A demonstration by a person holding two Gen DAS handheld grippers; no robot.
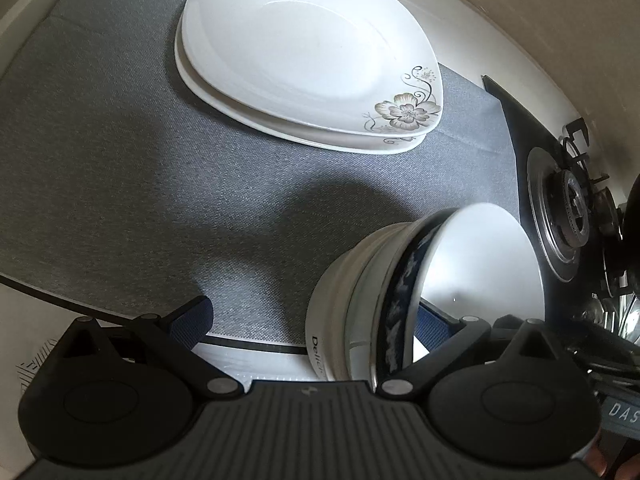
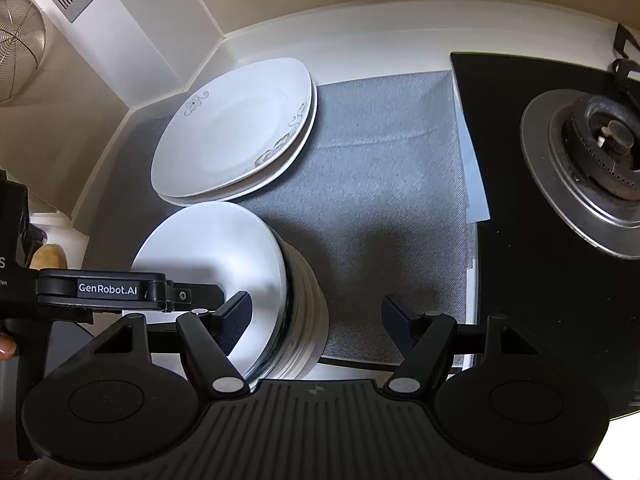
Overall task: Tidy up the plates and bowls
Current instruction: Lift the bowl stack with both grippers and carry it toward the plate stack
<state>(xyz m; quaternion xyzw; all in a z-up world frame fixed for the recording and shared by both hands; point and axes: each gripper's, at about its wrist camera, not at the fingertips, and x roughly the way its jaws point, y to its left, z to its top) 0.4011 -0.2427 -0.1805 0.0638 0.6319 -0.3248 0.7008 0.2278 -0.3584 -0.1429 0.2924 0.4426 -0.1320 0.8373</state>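
Two stacked white flower-printed plates (image 1: 304, 60) lie on the grey mat (image 1: 120, 160); they also show in the right wrist view (image 2: 236, 136). A stack of bowls (image 1: 432, 292), the top one white inside with a dark blue patterned band, stands near the mat's front edge, also in the right wrist view (image 2: 224, 272). My left gripper (image 1: 316, 320) is open, its jaws on either side of the bowl stack's rim; its right finger (image 1: 436, 328) sits inside the top bowl. My right gripper (image 2: 316, 320) is open and empty, just right of the bowl stack, with the left gripper's arm (image 2: 120, 290) beside it.
A black gas hob with a burner (image 2: 592, 160) lies right of the mat. A cream wall and raised counter edge (image 2: 280, 28) run behind. A wire strainer (image 2: 16, 48) hangs at the far left.
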